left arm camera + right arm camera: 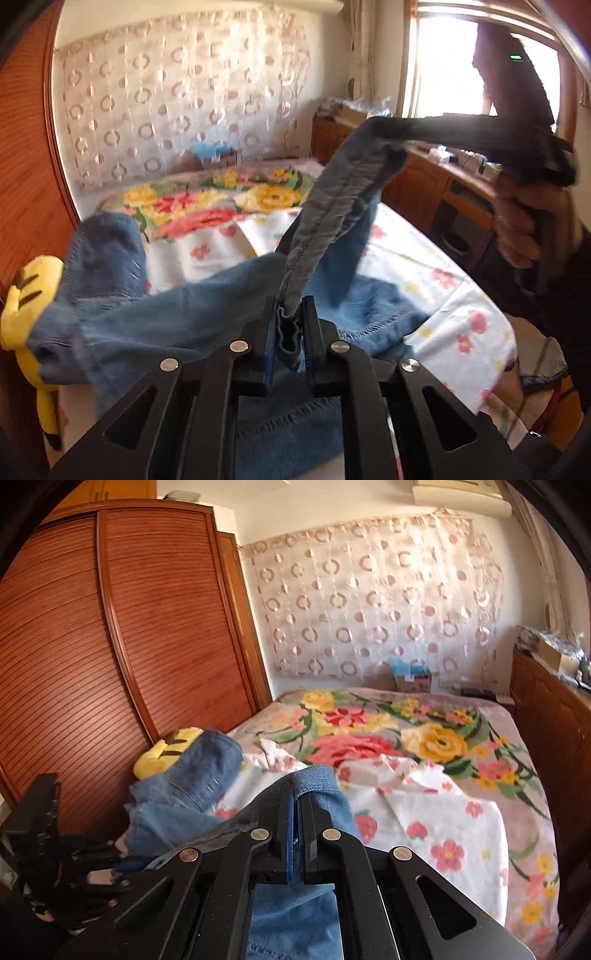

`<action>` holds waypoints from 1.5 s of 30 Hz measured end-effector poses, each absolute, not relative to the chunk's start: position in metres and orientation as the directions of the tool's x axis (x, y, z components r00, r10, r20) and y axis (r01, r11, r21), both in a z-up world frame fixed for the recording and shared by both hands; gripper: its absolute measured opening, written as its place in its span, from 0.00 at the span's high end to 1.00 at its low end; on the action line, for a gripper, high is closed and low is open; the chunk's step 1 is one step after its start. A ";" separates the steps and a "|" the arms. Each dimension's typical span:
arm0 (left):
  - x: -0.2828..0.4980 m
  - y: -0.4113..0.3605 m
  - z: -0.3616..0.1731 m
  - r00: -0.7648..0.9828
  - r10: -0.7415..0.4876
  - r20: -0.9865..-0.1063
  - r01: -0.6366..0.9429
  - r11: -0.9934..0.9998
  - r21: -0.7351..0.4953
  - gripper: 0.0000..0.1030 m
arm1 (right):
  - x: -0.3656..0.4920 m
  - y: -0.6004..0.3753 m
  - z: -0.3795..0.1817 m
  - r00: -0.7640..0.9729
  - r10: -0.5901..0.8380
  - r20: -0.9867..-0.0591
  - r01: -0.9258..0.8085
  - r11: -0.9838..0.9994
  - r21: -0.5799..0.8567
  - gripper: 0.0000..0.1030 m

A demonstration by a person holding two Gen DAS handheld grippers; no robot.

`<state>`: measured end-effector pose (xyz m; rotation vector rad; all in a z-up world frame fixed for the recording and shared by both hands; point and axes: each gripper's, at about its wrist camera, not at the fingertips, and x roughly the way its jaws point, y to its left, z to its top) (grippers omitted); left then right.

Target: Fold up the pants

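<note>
Blue denim pants (pixel 184 314) hang over the bed, stretched between both grippers. My left gripper (pixel 290 325) is shut on a bunched hem of the pants. A taut strip of denim runs up and right from it to my right gripper (pixel 391 136), which is shut on the other end. In the right wrist view my right gripper (pixel 297 808) is shut on a fold of the pants (pixel 317 779). The rest of the pants (pixel 199 775) trails left toward my left gripper (pixel 110 849) at the lower left.
A bed with a white floral sheet (pixel 436 823) and a flowered blanket (pixel 369 731) lies below. A yellow plush toy (pixel 166 751) leans on the wooden wardrobe (pixel 110 646) at left. Wooden cabinets (pixel 443 184) line the right side under a window.
</note>
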<state>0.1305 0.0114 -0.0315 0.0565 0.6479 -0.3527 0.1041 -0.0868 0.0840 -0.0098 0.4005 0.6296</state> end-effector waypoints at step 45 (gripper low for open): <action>0.082 0.113 -0.076 0.763 -0.143 -0.630 0.075 0.988 -0.134 0.26 | 0.110 -0.071 0.026 0.596 0.488 -0.638 -0.604 0.796 0.044 0.59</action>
